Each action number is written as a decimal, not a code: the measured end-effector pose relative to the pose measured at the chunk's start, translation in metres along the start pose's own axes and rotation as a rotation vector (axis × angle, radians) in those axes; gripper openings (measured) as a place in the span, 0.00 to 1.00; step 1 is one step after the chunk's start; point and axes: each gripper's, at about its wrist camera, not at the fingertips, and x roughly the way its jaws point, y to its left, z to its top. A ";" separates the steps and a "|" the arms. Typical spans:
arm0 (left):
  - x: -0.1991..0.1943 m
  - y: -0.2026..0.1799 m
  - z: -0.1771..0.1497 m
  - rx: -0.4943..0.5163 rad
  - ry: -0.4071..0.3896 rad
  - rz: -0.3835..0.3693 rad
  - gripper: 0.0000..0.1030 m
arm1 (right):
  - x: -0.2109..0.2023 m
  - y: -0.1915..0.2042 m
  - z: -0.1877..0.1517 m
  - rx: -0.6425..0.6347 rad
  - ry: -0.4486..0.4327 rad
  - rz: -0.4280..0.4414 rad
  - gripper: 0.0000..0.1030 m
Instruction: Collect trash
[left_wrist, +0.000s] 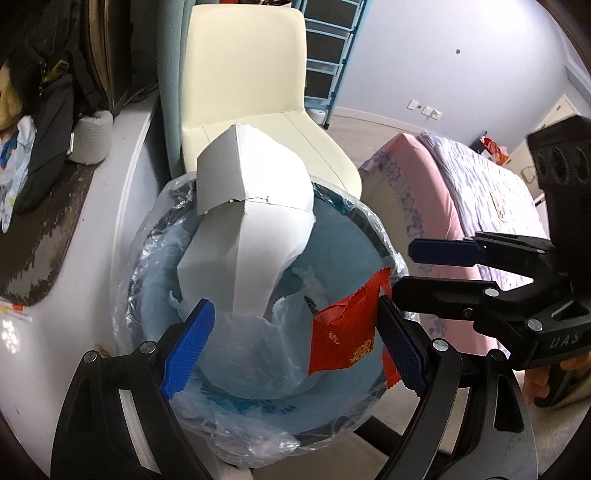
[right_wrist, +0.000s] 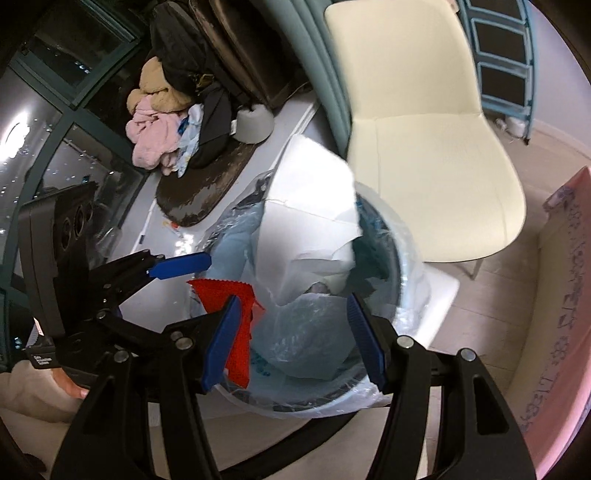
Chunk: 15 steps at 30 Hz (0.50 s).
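Bedroom floor beside a cream chair (left_wrist: 243, 74): the lined bin (left_wrist: 373, 236) fills mid-frame, white carton (left_wrist: 251, 192) protruding. Left gripper (left_wrist: 295, 347) and right gripper (right_wrist: 291, 339) both hang above it, jaws wide. Red wrapper (left_wrist: 347, 332) hangs at the left gripper's right pad over the bin, seemingly being dropped; next, clear away.

I see the round trash bin (left_wrist: 258, 417), lined with clear plastic, holding a crumpled white cardboard box (left_wrist: 251, 206) that juts past its twelve o'clock rim. A torn red wrapper (left_wrist: 343, 339) hangs at three o'clock.
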 end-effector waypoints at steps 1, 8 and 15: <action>0.000 0.001 0.000 0.011 0.002 0.011 0.83 | 0.003 0.000 0.001 0.000 0.010 0.013 0.56; -0.019 0.014 0.000 0.008 -0.048 -0.026 0.82 | 0.017 -0.006 0.008 0.058 0.061 0.027 0.56; -0.015 0.026 -0.005 -0.045 -0.010 -0.030 0.82 | 0.017 0.005 0.009 0.033 0.037 -0.004 0.56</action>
